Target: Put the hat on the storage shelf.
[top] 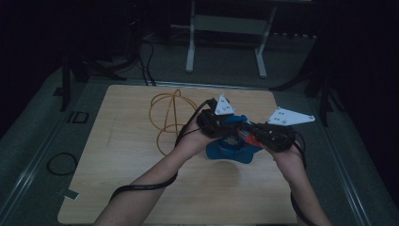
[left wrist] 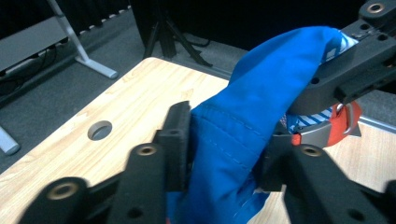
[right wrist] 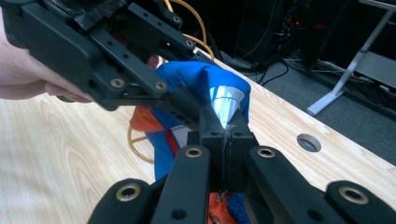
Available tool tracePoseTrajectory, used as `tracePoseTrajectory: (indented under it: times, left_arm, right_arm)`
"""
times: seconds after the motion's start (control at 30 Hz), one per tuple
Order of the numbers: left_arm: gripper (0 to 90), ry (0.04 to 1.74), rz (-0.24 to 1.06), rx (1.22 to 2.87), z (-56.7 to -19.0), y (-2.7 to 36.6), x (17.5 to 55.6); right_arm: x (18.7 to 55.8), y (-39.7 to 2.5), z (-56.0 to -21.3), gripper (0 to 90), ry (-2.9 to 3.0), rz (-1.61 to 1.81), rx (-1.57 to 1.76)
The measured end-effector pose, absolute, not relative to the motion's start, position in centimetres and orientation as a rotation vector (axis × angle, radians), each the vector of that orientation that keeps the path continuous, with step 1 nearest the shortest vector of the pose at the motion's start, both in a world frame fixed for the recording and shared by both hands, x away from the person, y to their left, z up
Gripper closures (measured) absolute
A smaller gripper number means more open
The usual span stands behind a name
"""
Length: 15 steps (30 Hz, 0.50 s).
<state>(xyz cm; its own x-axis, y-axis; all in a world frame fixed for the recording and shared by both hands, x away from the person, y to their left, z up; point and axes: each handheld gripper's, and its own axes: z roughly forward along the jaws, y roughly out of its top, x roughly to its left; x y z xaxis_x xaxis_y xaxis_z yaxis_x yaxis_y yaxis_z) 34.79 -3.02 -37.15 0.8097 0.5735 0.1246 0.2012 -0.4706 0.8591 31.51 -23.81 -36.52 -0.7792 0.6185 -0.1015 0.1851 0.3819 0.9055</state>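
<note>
Both grippers hold one blue garment [top: 233, 146] above the wooden table [top: 131, 179], near its middle. In the high view the left gripper [top: 221, 125] and the right gripper [top: 249, 134] meet nose to nose over the cloth, and the bulk of the fabric hangs below them and pools on the tabletop.

Left gripper view: the two black jaws stand part-way apart with a thick fold of the blue garment [left wrist: 243, 135] bunched between them; the cloth fills the gap and touches both pads, so the jaws grip it. The fold runs up and away from the jaws to the right gripper [left wrist: 355, 60], just beyond.

Right gripper view: the jaws are pressed together on a thin white-and-blue striped edge of the garment [right wrist: 224, 105], pinched right at the tips. The left gripper [right wrist: 140, 79] sits just ahead of these jaws and to their left, on the same bunch. Orange-red trim shows below the jaws.

An orange cable loop [top: 169, 117] lies on the table beyond the left gripper, clear of the cloth.

Judgement: grasping is done on both sides. The garment remains crumpled, not spread or folded; pulling it out flat and laying it down appears still to come.
</note>
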Motion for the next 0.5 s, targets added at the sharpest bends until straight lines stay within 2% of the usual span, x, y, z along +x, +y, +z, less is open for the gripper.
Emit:
tracePoseTrajectory:
  times: [0.03,0.07,0.1,0.5]
  left_arm:
    - [72.8,0.578,0.505,2.056,-37.11,-3.30,34.81]
    - [83.5,0.576,0.509,2.059,-37.08,-3.40,34.80]
    - [87.3,0.570,0.511,2.057,-37.09,-3.56,34.80]
    - [89.0,0.573,0.589,1.989,-36.47,-3.81,34.46]
  right_arm:
    - [31.52,-23.85,-36.51,89.4,2.221,1.376,0.692]
    - [31.50,-23.90,-36.53,89.4,2.222,1.379,0.692]
    - [31.48,-23.90,-36.56,89.4,2.223,1.380,0.692]
    - [30.96,-24.26,-36.83,89.0,2.207,1.409,0.701]
